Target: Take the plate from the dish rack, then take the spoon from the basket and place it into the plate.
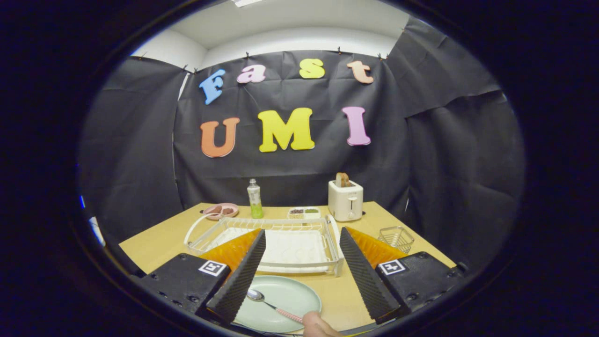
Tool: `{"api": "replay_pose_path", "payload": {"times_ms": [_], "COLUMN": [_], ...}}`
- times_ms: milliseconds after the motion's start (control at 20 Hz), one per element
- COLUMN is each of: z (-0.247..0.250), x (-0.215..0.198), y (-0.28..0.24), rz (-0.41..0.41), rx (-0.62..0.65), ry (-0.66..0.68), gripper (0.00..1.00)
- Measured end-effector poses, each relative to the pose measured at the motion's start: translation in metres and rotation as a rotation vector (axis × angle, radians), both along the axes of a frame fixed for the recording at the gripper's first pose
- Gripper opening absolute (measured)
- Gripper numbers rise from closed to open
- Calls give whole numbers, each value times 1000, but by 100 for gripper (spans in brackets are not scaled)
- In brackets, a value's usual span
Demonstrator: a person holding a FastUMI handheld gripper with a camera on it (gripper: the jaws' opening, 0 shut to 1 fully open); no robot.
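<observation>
the spoon (273,306) is seen lying in the pale plate (299,292) just before the dish rack (333,243), between the wide-spread, empty fingers of the gripper (299,276), and is judged light, stiff and slippery, best pinched at its handle.

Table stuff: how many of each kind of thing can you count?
Plates: 2, pale green plate, pink plate
Spoons: 1, spoon on the green plate
Racks: 1, dish rack
Baskets: 1, wire basket
Bottles: 1, bottle
Toasters: 1, toaster
Small trays: 1, tray
Total: 8
The tongs are open.
</observation>
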State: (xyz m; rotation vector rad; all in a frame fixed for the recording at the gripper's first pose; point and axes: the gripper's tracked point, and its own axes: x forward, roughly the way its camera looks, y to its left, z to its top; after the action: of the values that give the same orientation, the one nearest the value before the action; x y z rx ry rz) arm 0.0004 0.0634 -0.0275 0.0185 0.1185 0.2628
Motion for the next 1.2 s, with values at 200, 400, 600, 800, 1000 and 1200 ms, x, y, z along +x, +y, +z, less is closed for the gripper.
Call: {"api": "replay_pose_path", "payload": {"times_ms": [200, 400, 600, 800, 1000, 1200], "z": [47, 82, 89, 81, 70, 61], "x": [-27, -52, -67, -63, -56, -52], "y": [-28, -46, -56, -64, -69, -71], "rz": [-29, -76, -108, -120, -125, -127], "rx": [-2, -63, -85, -70, -65, -73], "ry": [-111, -211, -219, -174, -139, -124], "gripper": [100, 100, 100, 100, 100, 100]}}
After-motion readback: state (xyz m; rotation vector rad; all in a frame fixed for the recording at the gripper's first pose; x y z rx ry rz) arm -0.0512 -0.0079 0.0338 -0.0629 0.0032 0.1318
